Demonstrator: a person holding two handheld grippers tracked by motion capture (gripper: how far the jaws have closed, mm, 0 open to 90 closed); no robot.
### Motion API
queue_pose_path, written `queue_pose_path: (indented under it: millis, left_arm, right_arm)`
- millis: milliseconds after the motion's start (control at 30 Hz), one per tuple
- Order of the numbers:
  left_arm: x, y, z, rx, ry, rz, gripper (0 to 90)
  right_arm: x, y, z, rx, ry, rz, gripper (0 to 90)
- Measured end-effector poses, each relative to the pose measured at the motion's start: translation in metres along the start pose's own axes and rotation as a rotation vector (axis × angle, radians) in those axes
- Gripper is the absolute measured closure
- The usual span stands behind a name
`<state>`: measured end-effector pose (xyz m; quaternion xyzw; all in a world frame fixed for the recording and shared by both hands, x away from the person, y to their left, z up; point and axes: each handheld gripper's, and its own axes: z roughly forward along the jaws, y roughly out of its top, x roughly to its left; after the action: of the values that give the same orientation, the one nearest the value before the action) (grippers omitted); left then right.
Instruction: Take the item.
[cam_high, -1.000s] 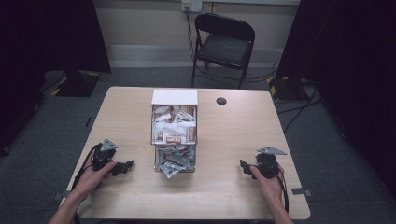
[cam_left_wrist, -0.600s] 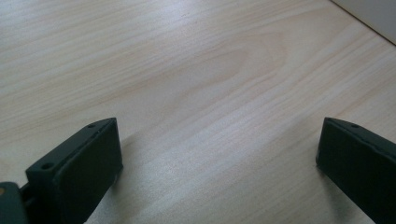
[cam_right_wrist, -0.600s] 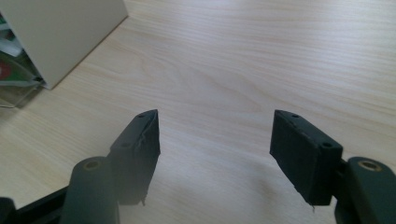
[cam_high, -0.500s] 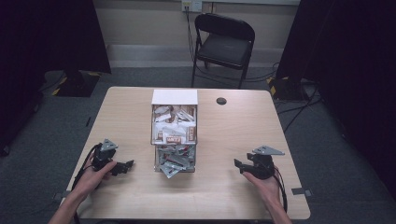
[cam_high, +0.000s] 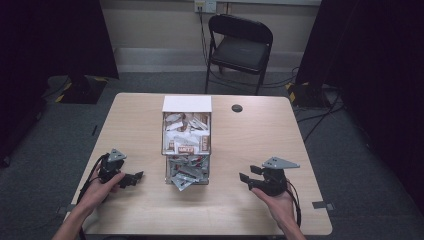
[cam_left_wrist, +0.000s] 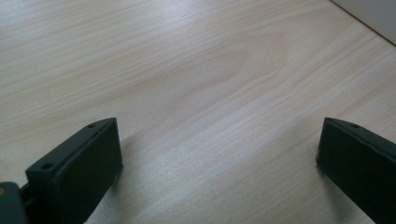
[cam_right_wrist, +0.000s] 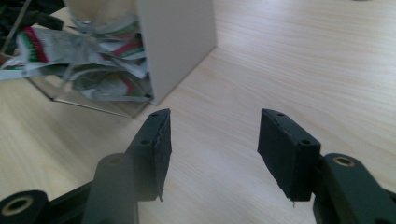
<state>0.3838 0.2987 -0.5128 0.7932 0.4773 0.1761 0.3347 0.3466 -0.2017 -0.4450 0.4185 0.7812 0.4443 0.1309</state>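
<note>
Plainly both tools sit ready: the left gripper (cam_high: 131, 178) rests on the table (cam_high: 250, 140), jaws spread wide over bare wood, while the right gripper (cam_high: 248, 179) — jaws also apart, empty — points toward the packet dispenser box (cam_high: 186, 145) at mid-table, probably for a reach at its spilled packets (cam_high: 186, 174).

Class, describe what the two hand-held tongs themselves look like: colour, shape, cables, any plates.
Both tongs are black. The left tongs and right tongs each carry a grey three-cornered plate on top and trail a dark cable. Each has two flat rectangular jaws with small screw holes. The forearms are bare, with no sleeves in view.
</note>
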Motion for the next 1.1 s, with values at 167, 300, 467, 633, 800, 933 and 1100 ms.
queue_pose_path:
  millis: [167,300,467,633,800,933,1100]
  left_arm:
    - [0.000,0.000,0.000,0.000,0.000,0.000,0.0]
    - [0.000,0.000,0.000,0.000,0.000,0.000,0.0]
    - [0.000,0.000,0.000,0.000,0.000,0.000,0.0]
    - [0.000,0.000,0.000,0.000,0.000,0.000,0.0]
    - [0.000,0.000,0.000,0.000,0.000,0.000,0.0]
    - [0.000,0.000,0.000,0.000,0.000,0.000,0.0]
    - [0.000,0.000,0.000,0.000,0.000,0.000,0.0]
  right_arm:
    - [0.013,0.004,0.000,0.000,0.047,-0.017,48.6]
    - [0.026,0.006,0.002,0.005,0.084,-0.039,50.7]
    - [0.046,0.014,0.005,-0.009,0.137,-0.087,52.2]
    - [0.061,0.021,0.009,-0.028,0.174,-0.111,53.3]
    - [0.076,0.026,0.017,-0.025,0.216,-0.159,54.7]
    - [0.084,0.029,0.022,-0.027,0.225,-0.179,54.7]
    - [0.092,0.035,0.029,-0.033,0.269,-0.182,52.8]
